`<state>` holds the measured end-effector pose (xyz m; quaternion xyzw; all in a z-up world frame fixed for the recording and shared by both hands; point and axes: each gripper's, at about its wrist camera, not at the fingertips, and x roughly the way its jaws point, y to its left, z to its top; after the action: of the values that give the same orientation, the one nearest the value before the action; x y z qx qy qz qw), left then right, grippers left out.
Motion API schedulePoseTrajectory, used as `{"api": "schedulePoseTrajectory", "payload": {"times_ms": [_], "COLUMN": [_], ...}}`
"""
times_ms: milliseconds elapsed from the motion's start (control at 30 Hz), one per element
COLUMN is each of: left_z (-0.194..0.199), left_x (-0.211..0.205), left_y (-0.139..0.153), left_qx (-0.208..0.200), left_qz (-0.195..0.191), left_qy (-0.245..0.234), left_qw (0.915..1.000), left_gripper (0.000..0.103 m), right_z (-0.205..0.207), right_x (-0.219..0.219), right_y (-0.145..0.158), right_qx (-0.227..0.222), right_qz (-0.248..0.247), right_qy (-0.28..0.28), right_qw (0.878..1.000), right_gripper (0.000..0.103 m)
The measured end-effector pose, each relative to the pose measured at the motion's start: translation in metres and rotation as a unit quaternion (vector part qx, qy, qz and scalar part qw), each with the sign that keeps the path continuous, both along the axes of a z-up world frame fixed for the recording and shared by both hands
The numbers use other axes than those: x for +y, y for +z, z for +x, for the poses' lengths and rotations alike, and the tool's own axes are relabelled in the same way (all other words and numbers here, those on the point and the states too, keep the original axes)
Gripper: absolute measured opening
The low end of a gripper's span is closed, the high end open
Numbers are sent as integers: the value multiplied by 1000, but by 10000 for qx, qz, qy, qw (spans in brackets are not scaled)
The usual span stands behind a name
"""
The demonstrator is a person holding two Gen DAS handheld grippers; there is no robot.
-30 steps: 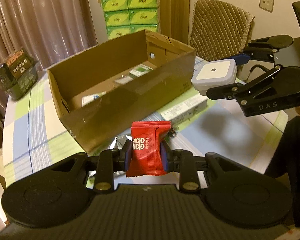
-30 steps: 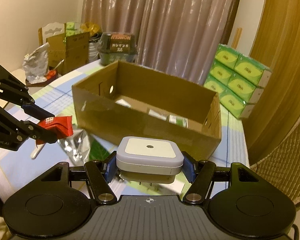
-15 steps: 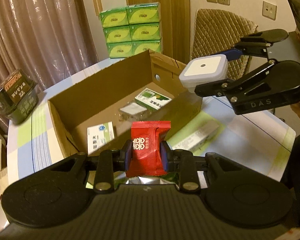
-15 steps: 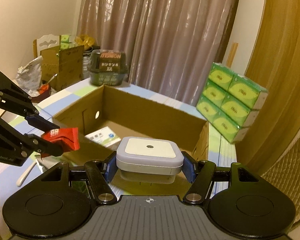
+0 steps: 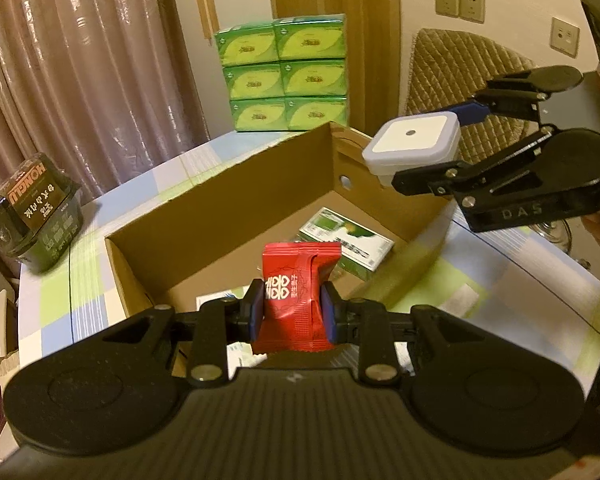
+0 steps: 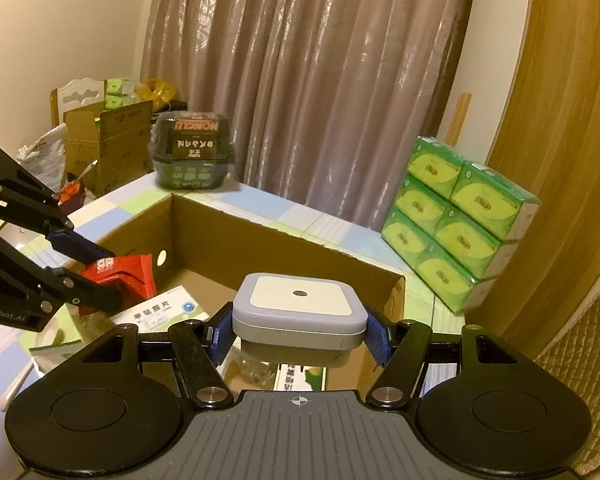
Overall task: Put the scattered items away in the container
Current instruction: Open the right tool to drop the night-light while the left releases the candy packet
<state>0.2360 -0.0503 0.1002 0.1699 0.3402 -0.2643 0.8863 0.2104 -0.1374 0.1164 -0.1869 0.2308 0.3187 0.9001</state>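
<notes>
My left gripper [image 5: 292, 312] is shut on a red snack packet [image 5: 296, 292] and holds it above the near end of the open cardboard box [image 5: 220, 196]. My right gripper [image 6: 300, 332] is shut on a white square night light [image 6: 300, 308] and holds it above the box [image 6: 284, 248]. The night light [image 5: 414, 146] shows in the left wrist view over the box's right wall. The red packet [image 6: 120, 280] shows in the right wrist view at the box's left end. Flat white and green medicine boxes [image 5: 348, 242] lie inside the box.
A stack of green tissue packs [image 5: 286, 74] stands behind the box. A dark boxed item [image 5: 36, 208] sits at the table's far left. A padded chair [image 5: 460, 92] stands at the right. A white stick [image 6: 18, 384] lies on the checked tablecloth [image 5: 480, 280].
Both grippers have risen and moved forward over the box with their items still held. The box's inside now shows below both.
</notes>
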Motion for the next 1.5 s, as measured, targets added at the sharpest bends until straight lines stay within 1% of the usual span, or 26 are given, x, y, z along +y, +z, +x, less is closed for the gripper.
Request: {"api": "schedulePoseTrajectory", "payload": {"times_ms": [300, 633, 700, 733, 767, 1133, 1500], "left_z": [40, 60, 63, 64, 65, 50, 44], "left_x": [5, 4, 6, 7, 8, 25, 28], "left_y": [-17, -38, -40, -42, -43, -48, -46], "left_qx": [160, 289, 257, 260, 262, 322, 325], "left_qz": [-32, -73, -177, -219, -225, -230, -206], "left_qy": [222, 301, 370, 415, 450, 590, 556], "left_qw": [9996, 9991, 9988, 9986, 9984, 9975, 9977], "left_gripper": [24, 25, 26, 35, 39, 39, 41], "right_z": [27, 41, 42, 43, 43, 40, 39], "right_x": [10, 15, 16, 16, 16, 20, 29], "right_y": [-21, -40, -42, -42, -43, -47, -43], "right_qx": [182, 366, 381, 389, 394, 433, 383], "right_qz": [-30, -65, -82, -90, -98, -143, -181], "right_qy": [-20, -26, -24, -20, -17, 11, 68], "right_qw": [9998, 9993, 9992, 9992, 9992, 9990, 9991], "right_gripper": [62, 62, 62, 62, 62, 62, 62]}}
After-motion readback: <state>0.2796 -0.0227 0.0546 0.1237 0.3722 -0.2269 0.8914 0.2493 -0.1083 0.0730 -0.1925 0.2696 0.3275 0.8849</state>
